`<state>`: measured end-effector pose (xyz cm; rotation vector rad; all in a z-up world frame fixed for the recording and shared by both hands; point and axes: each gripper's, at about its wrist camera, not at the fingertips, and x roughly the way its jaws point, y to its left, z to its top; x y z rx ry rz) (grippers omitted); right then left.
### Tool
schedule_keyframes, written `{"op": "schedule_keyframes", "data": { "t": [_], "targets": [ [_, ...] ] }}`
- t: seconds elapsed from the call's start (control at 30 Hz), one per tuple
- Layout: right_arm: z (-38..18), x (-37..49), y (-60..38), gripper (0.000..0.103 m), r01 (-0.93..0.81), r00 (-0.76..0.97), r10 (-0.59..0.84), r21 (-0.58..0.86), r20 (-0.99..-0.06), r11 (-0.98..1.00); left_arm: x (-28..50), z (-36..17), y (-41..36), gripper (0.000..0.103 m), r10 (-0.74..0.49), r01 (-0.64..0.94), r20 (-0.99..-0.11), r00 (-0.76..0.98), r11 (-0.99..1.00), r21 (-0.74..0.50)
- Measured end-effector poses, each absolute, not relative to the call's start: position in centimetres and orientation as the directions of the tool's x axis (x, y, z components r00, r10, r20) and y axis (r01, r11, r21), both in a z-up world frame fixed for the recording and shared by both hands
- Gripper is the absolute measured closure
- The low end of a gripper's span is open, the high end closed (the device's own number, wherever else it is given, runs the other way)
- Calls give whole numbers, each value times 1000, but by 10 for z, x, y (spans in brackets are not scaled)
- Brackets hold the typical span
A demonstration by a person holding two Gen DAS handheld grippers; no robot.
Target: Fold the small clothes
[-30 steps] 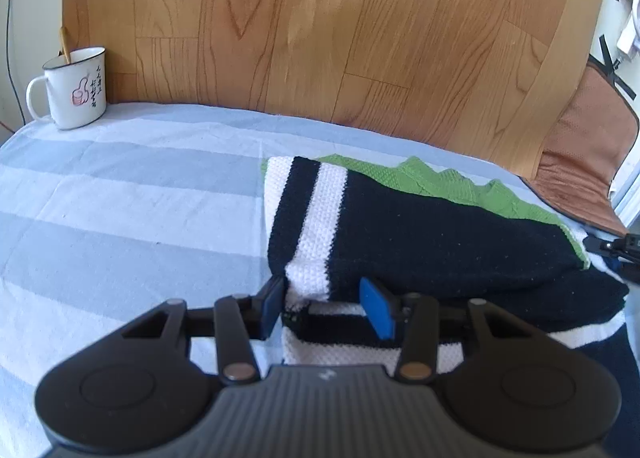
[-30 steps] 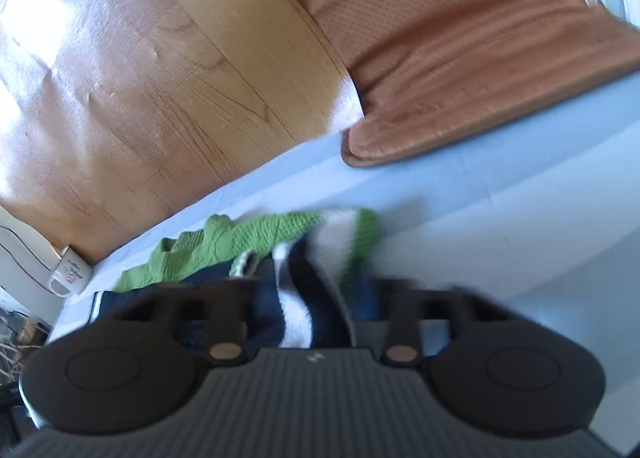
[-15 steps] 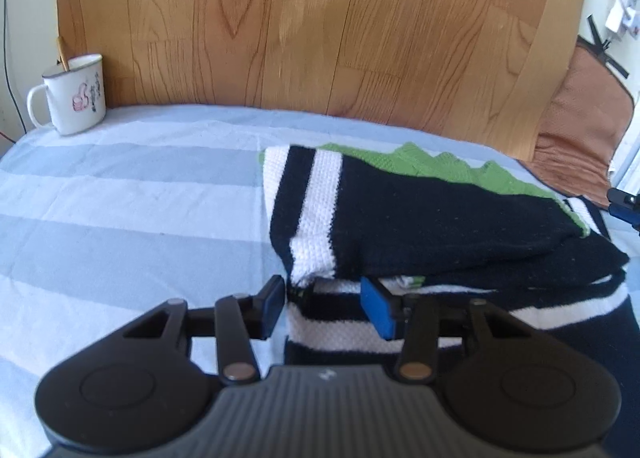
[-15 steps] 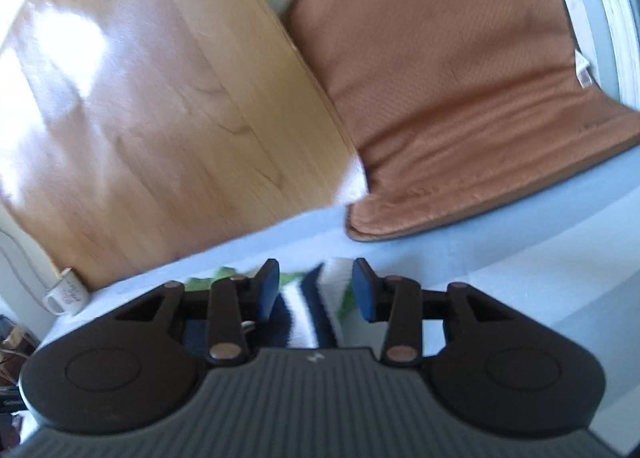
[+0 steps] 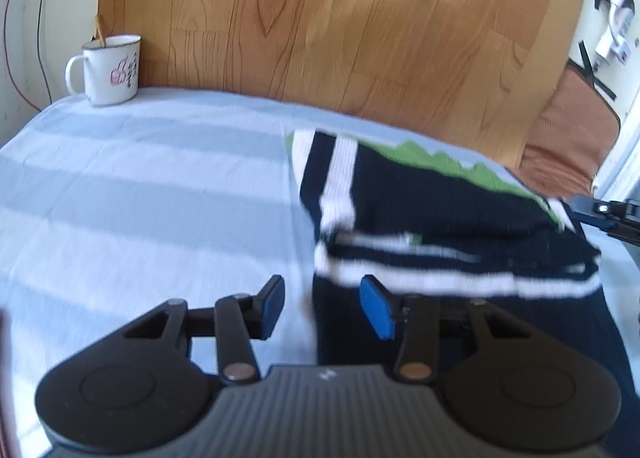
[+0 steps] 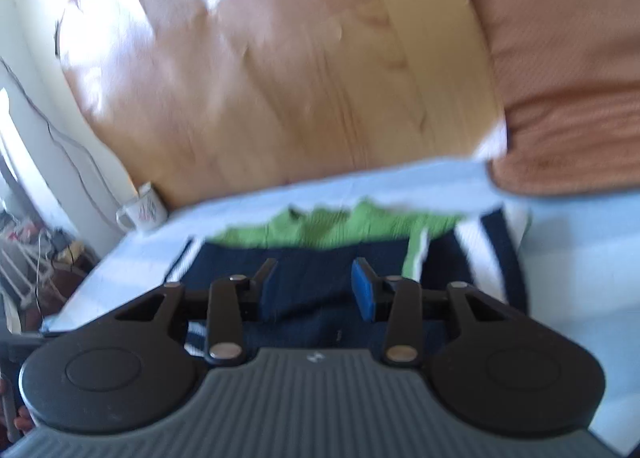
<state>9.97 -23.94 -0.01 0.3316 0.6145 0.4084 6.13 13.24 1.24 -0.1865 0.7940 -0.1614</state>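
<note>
A small knit sweater [image 5: 432,214], navy with white stripes and a green zigzag edge, lies folded on the blue-striped sheet [image 5: 140,186]. My left gripper [image 5: 322,308] is open and empty just in front of its near left corner, above the sheet. My right gripper [image 6: 314,288] is open and empty, hovering over the navy part of the sweater [image 6: 316,266]. The tip of the right gripper also shows at the far right of the left wrist view [image 5: 608,214].
A white enamel mug [image 5: 110,70] with a stick in it stands at the back left corner against the wooden headboard [image 5: 320,26]. A brown cushion [image 6: 560,70] leans at the back right. Cables hang on the left wall.
Both grippers have let go of the sweater and opened. The left has pulled back toward me and to the left; the right has swung to look over the folded sweater.
</note>
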Motion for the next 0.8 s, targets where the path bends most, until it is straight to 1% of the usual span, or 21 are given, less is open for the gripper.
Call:
{"op": "schedule_keyframes", "data": {
  "t": [0.03, 0.07, 0.1, 0.13, 0.2, 0.27, 0.37, 0.5, 0.67, 0.8],
  "targets": [
    [-11, 104, -239, 60, -234, 726, 434, 401, -534, 886, 59, 9, 132, 63, -212, 72, -703, 679, 972, -224],
    [-20, 107, -240, 65, -218, 712, 424, 397, -560, 891, 56, 5, 131, 63, -206, 74, -710, 673, 974, -212],
    [-21, 104, -244, 71, -216, 732, 421, 403, -536, 889, 52, 5, 128, 64, -185, 80, -706, 684, 981, -179],
    [-19, 103, -246, 71, -199, 722, 420, 417, -549, 887, 49, 5, 126, 64, -170, 86, -710, 683, 984, -154],
    [-9, 95, -249, 67, -176, 735, 408, 430, -542, 886, 44, 8, 127, 64, -173, 87, -718, 674, 984, -156],
    [3, 86, -248, 67, -201, 748, 408, 408, -524, 891, 39, 12, 132, 64, -190, 85, -715, 673, 980, -180],
    [20, 84, -249, 67, -223, 761, 405, 382, -507, 897, 37, 22, 141, 64, -182, 74, -694, 696, 980, -184],
    [31, 82, -255, 67, -225, 772, 419, 410, -479, 884, 40, 36, 149, 64, -179, 47, -677, 714, 977, -208],
    [21, 50, -259, 66, -242, 738, 463, 447, -492, 861, 21, 37, 144, 61, -182, 96, -699, 691, 982, -161],
    [-1, -8, -277, 66, -246, 699, 506, 494, -506, 834, -20, 37, 151, 60, -220, 140, -711, 668, 975, -170]
  ]
}}
